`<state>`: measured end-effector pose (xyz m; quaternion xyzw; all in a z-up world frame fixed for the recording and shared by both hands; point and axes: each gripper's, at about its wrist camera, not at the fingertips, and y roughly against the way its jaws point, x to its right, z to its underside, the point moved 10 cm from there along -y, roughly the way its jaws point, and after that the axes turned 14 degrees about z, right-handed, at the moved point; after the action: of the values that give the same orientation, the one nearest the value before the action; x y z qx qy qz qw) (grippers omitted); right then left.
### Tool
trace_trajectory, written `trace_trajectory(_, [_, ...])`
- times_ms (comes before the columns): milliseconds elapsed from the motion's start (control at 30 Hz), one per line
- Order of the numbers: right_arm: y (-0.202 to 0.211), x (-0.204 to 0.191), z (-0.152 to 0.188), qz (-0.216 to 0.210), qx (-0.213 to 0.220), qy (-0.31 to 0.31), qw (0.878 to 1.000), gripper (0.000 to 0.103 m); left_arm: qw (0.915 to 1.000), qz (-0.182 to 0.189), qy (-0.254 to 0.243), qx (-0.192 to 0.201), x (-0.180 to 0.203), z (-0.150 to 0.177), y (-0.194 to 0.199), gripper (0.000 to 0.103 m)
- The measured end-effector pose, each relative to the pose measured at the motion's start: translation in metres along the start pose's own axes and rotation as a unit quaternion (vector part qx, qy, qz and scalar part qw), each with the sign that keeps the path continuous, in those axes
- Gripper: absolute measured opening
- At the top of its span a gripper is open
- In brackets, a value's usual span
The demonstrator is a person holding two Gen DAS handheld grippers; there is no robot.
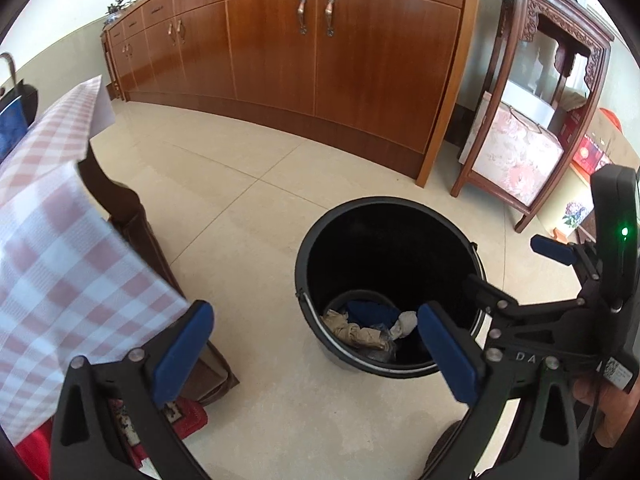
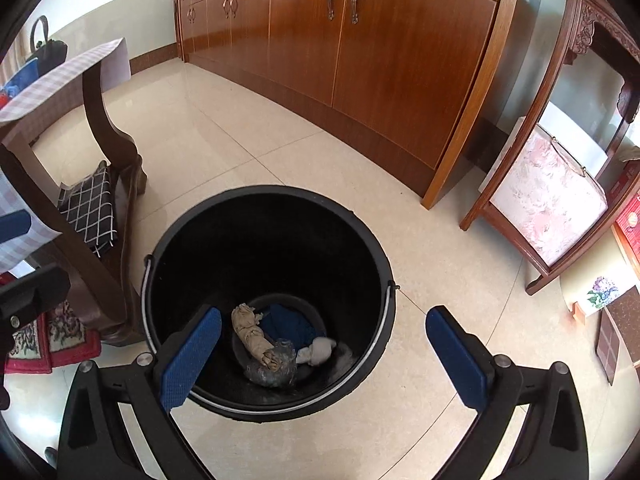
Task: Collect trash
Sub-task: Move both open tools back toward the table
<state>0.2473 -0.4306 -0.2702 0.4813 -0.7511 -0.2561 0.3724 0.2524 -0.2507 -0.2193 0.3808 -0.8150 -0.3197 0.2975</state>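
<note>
While both claws gape empty, crumpled trash point(image 2: 256, 340) lies below them in the bucket point(image 2: 360, 248).

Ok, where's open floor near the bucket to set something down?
Bare tile lies between the black bucket and the wooden cabinet, and toward the carved stand. It is crowded by the table leg, with folded cloth and red mats.
</note>
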Motion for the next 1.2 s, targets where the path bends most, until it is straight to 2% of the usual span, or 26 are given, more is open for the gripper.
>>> trace_trajectory(300, [0.047, -0.009, -0.019, -0.01, 0.043, -0.003, 0.999, 0.103, 0.9997, -0.016, 0.011, 0.016, -0.014, 0.011, 0.032, 0.102])
trace_trajectory(567, [0.092, -0.037, -0.023, -0.04, 0.071, -0.008, 0.997, 0.103, 0.9981, -0.043, 0.009, 0.043, -0.031, 0.03, 0.084, 0.102])
trace_trajectory(700, [0.119, -0.05, -0.028, -0.05, 0.09, -0.02, 0.994, 0.103, 0.9959, -0.063, 0.025, 0.06, -0.046, 0.043, 0.114, 0.102])
trace_trajectory(867, [0.158, -0.071, -0.039, -0.056, 0.134, -0.024, 0.989, 0.103, 0.9908, -0.084, 0.053, 0.092, -0.067, 0.053, 0.152, 0.102])
trace_trajectory(1000, [0.187, -0.096, -0.044, -0.103, 0.163, -0.044, 0.98, 0.103, 0.9848, -0.105, 0.081, 0.112, -0.091, 0.06, 0.18, 0.102])
trace_trajectory(1133, [0.211, -0.131, -0.05, -0.149, 0.176, -0.04, 0.972, 0.103, 0.974, -0.134, 0.103, 0.151, -0.112, 0.064, 0.214, 0.102])
trace_trajectory(1200, [0.224, -0.149, -0.054, -0.16, 0.18, -0.029, 0.97, 0.103, 0.967, -0.163, 0.109, 0.162, -0.127, 0.068, 0.228, 0.102])
